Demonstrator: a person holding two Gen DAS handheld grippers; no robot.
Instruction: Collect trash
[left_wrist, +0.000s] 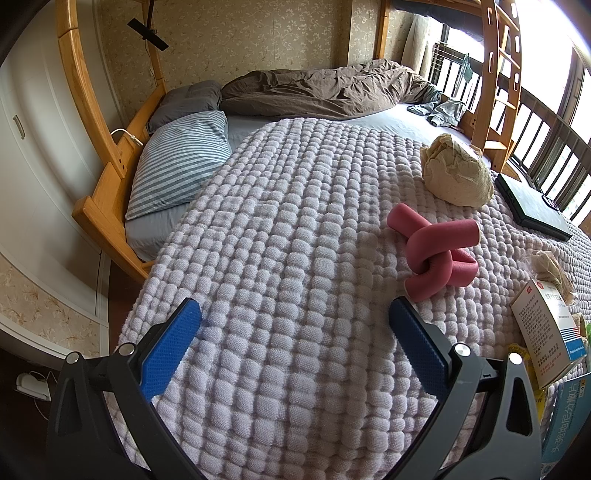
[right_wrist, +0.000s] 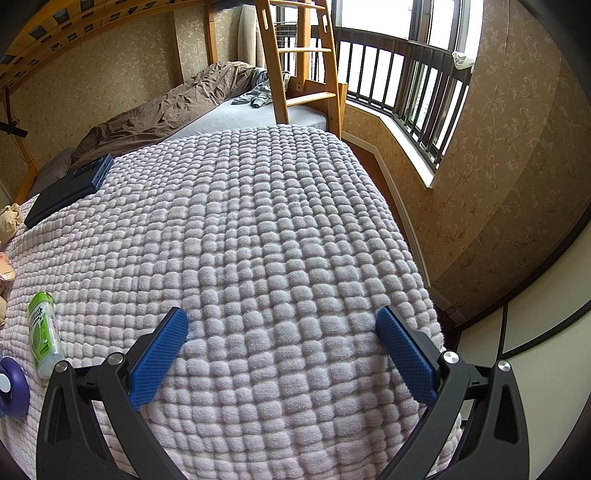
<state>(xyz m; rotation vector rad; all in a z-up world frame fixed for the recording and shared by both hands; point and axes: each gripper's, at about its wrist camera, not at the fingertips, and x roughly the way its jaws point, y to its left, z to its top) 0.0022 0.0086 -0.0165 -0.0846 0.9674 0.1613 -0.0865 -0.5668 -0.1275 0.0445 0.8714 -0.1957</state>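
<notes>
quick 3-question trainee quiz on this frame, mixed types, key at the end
1. True or false: the left gripper is shut on the knotted pink foam tube.
2. Multiple choice: the green-labelled bottle on the blanket is A) upright, B) lying on its side, C) held by the right gripper.
3. Fill in: the large crumpled paper ball lies between the foam tube and the ____ of the bunk bed.

Key: 1 false, both grippers are open and empty. 2 B. 3 ladder.
</notes>
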